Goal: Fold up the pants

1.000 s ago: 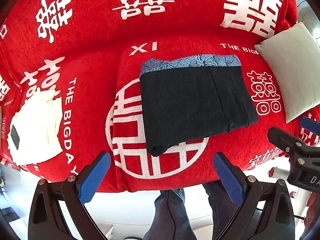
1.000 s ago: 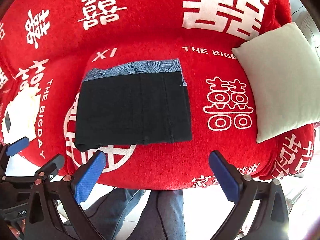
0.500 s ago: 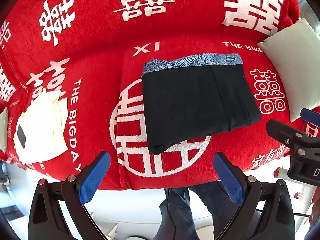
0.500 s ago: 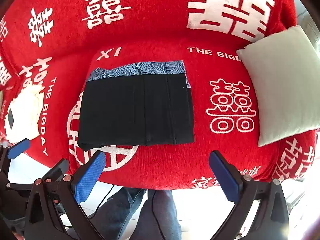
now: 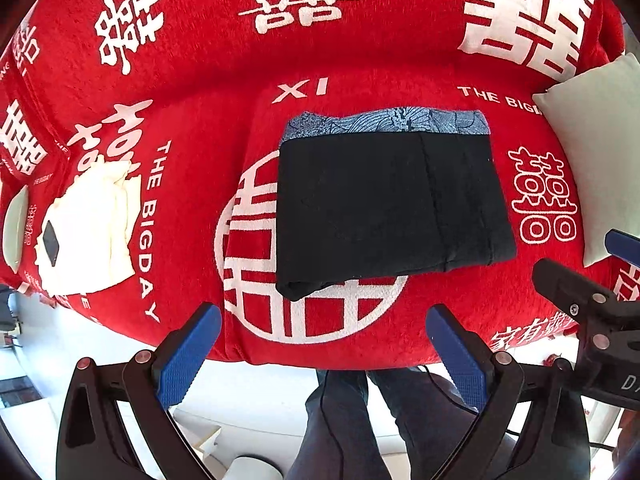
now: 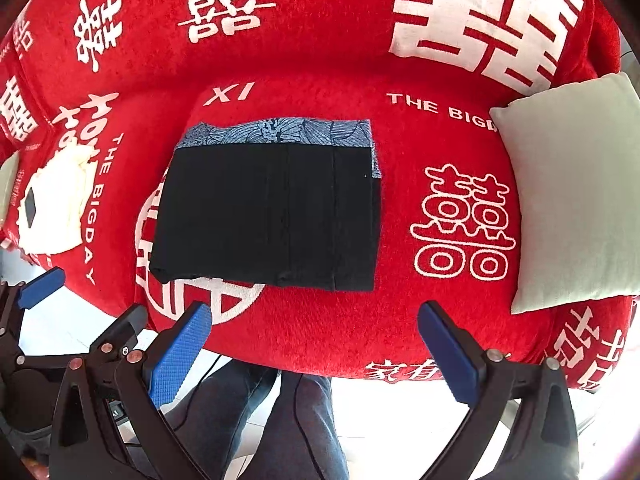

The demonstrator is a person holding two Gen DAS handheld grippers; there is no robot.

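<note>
Black pants [image 5: 384,208] lie folded into a compact rectangle on the red sofa seat [image 5: 320,328], with a blue patterned strip along the far edge. They also show in the right wrist view [image 6: 268,216]. My left gripper [image 5: 324,354] is open and empty, held off the seat's front edge, below the pants. My right gripper [image 6: 316,354] is open and empty, also off the front edge, to the right of the left one. Neither touches the pants.
A cream folded garment [image 5: 88,232] with a dark tag lies at the seat's left. A pale cushion [image 6: 576,200] leans at the right. The red cover with white characters drapes the sofa back [image 5: 280,40]. A person's legs in jeans [image 5: 360,420] stand below.
Both grippers have drawn back a little from the sofa, so the pants sit slightly farther away. The pants have not moved. Both grippers stay open.
</note>
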